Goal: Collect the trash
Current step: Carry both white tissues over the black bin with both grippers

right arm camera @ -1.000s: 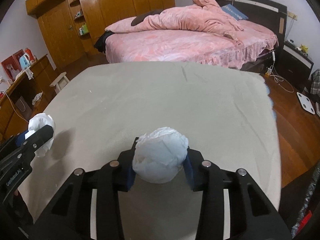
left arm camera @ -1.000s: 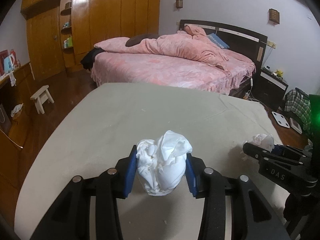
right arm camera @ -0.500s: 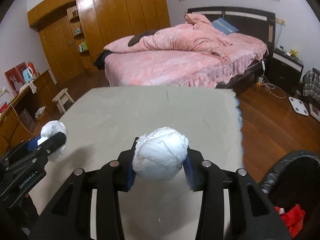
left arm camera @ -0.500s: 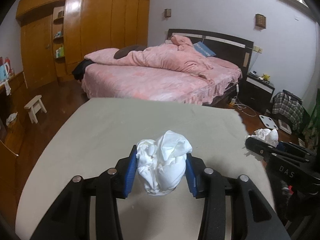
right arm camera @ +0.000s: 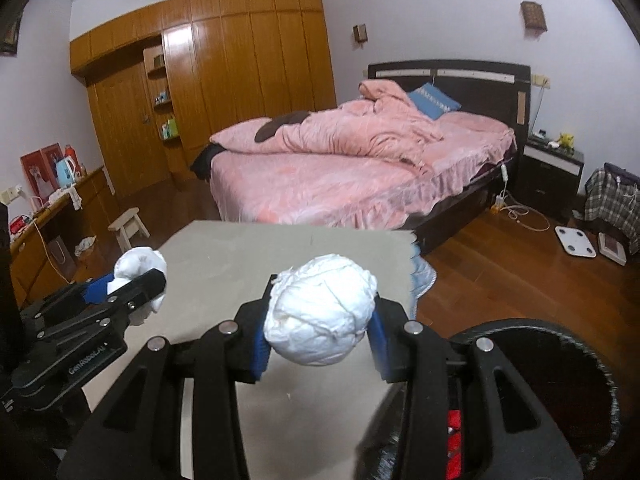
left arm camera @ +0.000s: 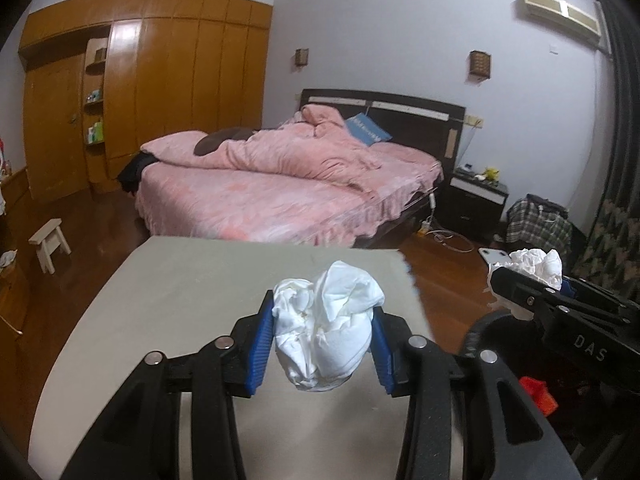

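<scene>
Evidently, a crumpled tissue wad (left arm camera: 326, 328) is clamped in the left gripper (left arm camera: 320, 344) and a rounder paper ball (right arm camera: 320, 316) in the right gripper (right arm camera: 320, 344), both carried above the grey table (right arm camera: 248, 252) toward the black bin (right arm camera: 560, 360) (red scrap inside).

My right gripper (right arm camera: 320, 340) clamps a rounded paper wad (right arm camera: 322, 314) over the grey table's (right arm camera: 248, 248) right edge, the black bin (right arm camera: 568, 364) near right; my left gripper (right arm camera: 136, 286) pinches crumpled tissue (right arm camera: 140, 262).

A pink bed (left arm camera: 280, 184) stands beyond the grey table (left arm camera: 192, 280), wooden wardrobe (right arm camera: 224, 80) behind.
</scene>
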Demonstrator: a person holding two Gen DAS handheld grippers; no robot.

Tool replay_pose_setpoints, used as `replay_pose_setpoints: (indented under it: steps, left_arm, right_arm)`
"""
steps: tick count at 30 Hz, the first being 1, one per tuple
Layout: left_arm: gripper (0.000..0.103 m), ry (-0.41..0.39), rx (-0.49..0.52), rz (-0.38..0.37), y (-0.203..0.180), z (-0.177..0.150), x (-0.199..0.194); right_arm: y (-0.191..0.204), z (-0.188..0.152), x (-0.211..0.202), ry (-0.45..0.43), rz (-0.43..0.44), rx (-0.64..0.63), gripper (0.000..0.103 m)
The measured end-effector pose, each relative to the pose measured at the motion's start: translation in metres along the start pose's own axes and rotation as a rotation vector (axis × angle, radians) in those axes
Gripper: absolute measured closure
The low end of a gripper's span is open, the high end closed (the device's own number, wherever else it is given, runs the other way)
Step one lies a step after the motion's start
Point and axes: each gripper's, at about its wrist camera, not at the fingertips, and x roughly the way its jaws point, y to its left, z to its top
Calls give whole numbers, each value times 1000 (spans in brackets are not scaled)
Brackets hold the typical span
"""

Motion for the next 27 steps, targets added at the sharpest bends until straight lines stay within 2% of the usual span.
replay_pose_setpoints:
  steps: [7,17,27]
  left_arm:
    - [60,-31,30,-53,-38,3,-27]
    - [60,-69,46,-113,-80,0,-57]
    - [60,-77,84,-167,-119,-5,-74]
  right_arm:
    - [-22,-4,-54,-51,-21,13,64]
    - [-47,-11,-112,-99,-72,23,64]
    - [-70,-24,-141,-113,-115,38,64]
